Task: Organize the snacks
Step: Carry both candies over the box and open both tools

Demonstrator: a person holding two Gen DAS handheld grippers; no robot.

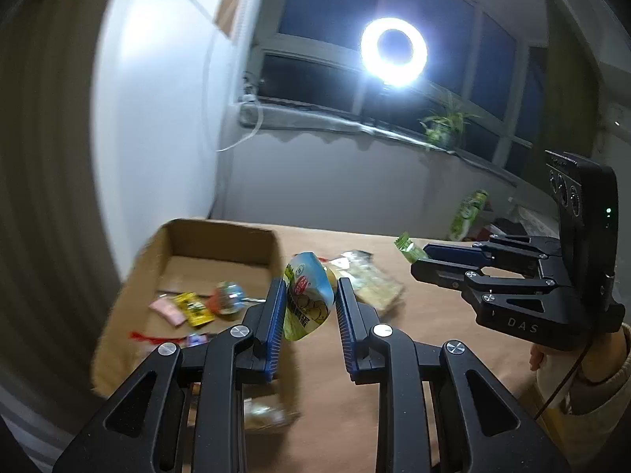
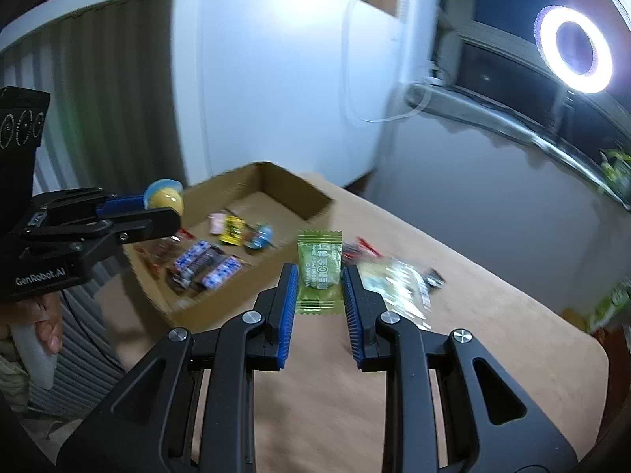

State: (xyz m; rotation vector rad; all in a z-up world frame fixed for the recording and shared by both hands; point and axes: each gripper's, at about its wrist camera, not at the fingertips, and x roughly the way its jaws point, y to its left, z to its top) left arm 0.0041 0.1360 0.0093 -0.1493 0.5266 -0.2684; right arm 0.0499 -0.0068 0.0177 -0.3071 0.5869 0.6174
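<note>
Fingers (image 1: 276,315) of the left gripper (image 1: 309,309) pinch a yellow-blue snack pouch (image 1: 307,299), held at the right edge of the cardboard box (image 1: 221,236); small wrapped candies (image 1: 189,307) lie inside the box.

In the right wrist view, the right gripper (image 2: 318,295) clamps a green candy packet (image 2: 319,268), held over the brown table (image 2: 493,335) just right of the box, with a clear snack bag (image 2: 398,287) behind it.

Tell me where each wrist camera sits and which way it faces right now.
Left wrist: behind the left tongs gripping a yellow-blue pouch, facing the cardboard box; right tongs and a hand at right.
Right wrist: behind the right tongs gripping a green sachet, facing box and table; left tongs at left.
Shared: box, ring light.
</note>
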